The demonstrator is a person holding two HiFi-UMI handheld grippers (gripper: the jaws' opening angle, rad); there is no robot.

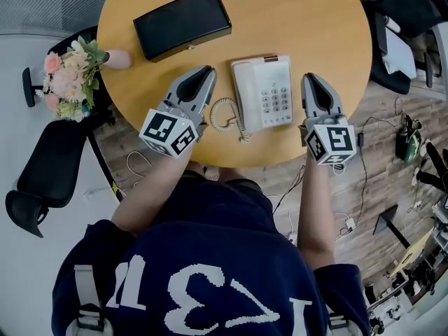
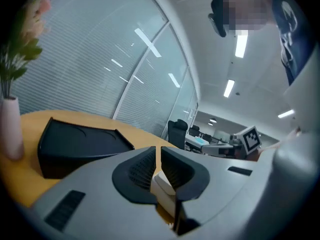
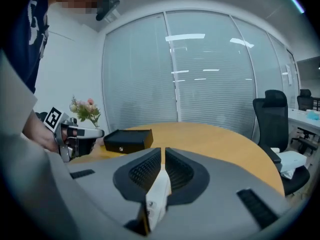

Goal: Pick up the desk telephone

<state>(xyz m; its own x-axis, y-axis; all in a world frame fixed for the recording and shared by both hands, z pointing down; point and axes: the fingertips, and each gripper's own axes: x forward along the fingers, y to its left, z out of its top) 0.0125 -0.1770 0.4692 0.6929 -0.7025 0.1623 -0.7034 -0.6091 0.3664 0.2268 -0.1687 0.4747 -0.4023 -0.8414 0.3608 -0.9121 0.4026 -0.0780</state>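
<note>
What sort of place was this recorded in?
Most likely an office meeting room: a round wooden table with a desk telephone on it, a curved glass wall fitted with blinds, and an office chair beside the table.

Person wore a navy short-sleeved top (image 1: 210,208) with large white numerals (image 1: 189,299); pale straps (image 1: 85,296) lay at the shoulders. Left gripper (image 1: 204,72) and right gripper (image 1: 309,80) had grey shells, dark ribbed pads and white cubes (image 1: 168,133) bearing black square markers.
</note>
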